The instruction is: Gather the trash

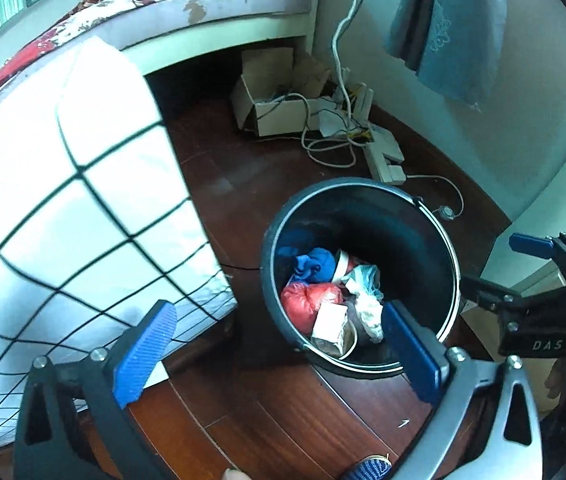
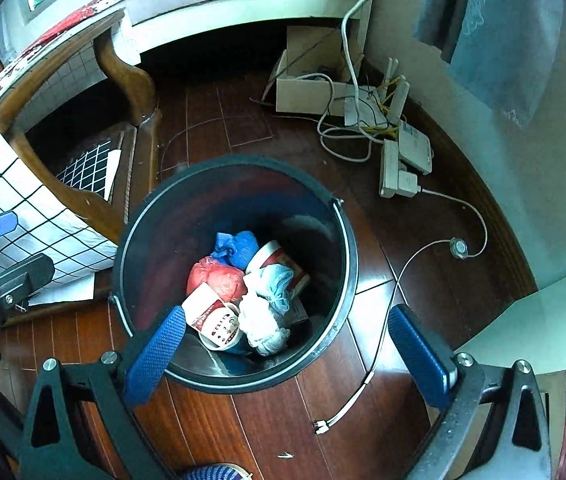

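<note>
A black round bin [image 1: 423, 216] [image 2: 239, 168] stands on the dark wood floor with trash inside: a red bag [image 1: 307, 300] [image 2: 215, 276], a blue rag [image 1: 315, 264] [image 2: 235, 248], crumpled white and pale blue tissue [image 1: 367, 296] [image 2: 267, 312] and a red-and-white paper cup [image 2: 215, 320]. My left gripper [image 1: 279, 344] is open above the bin's near-left rim, nothing between its blue pads. My right gripper [image 2: 287, 352] is open over the bin's near rim, also empty. The right gripper shows at the right edge of the left wrist view, the left gripper at the left edge of the right wrist view.
A bed with a white grid-patterned sheet [image 1: 63, 208] and a wooden frame [image 2: 123, 76] stands left of the bin. Behind it are an open cardboard box [image 1: 271, 96] [image 2: 307, 88], tangled white cables, a power strip [image 2: 395, 168] and a router. A wall closes the right side.
</note>
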### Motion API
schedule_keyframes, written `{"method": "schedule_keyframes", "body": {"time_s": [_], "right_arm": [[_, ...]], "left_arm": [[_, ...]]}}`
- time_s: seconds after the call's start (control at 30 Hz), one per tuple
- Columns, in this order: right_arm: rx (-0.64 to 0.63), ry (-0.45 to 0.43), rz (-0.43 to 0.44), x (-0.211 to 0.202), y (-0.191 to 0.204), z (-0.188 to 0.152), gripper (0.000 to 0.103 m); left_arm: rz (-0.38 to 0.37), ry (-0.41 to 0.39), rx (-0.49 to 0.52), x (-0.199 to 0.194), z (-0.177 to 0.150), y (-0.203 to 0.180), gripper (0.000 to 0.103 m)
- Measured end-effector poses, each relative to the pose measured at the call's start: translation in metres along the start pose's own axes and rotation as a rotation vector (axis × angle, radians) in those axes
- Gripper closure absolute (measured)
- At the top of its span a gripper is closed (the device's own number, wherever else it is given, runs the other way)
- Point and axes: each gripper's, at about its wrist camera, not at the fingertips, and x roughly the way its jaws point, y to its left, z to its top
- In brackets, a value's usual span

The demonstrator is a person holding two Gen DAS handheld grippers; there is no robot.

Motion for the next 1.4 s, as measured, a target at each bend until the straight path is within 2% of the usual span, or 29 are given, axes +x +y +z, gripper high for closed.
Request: {"method": "schedule_keyframes", "body": {"time_s": [0.13, 0.23, 0.43, 0.5, 0.57, 0.6, 0.73, 1.0, 1.4], "right_arm": [[-0.004, -0.015, -0.002, -0.011, 0.009, 0.003, 0.001], [-0.018, -0.029, -0.014, -0.036, 0.026, 0.008, 0.001], [-0.033, -0.095, -0.007, -0.083, 0.055, 0.014, 0.001], [-0.042, -0.137, -0.011, -0.112, 0.072, 0.016, 0.001], [-0.042, -0.149, -0.013, -0.119, 0.076, 0.016, 0.001], [-0.046, -0.176, -0.016, -0.138, 0.085, 0.017, 0.001], [-0.056, -0.235, -0.042, -0.173, 0.097, 0.014, 0.001], [-0.063, -0.364, -0.075, -0.237, 0.112, 0.012, 0.001], [-0.05, -0.47, -0.065, -0.295, 0.128, -0.004, 0.001]], "left_arm": [[0.029, -0.031, 0.001, -0.017, -0.001, 0.006, 0.001], [0.055, -0.055, -0.006, -0.036, -0.003, 0.013, 0.001], [0.113, -0.117, -0.041, -0.091, -0.007, 0.032, 0.001], [0.131, -0.137, -0.045, -0.111, -0.01, 0.035, 0.001], [0.15, -0.159, -0.048, -0.131, -0.015, 0.038, 0.001], [0.161, -0.17, -0.05, -0.141, -0.016, 0.04, 0.001], [0.203, -0.206, -0.063, -0.166, -0.021, 0.043, 0.001], [0.206, -0.317, -0.09, -0.22, -0.027, 0.043, 0.001], [0.235, -0.429, -0.108, -0.275, -0.043, 0.043, 0.001]]}}
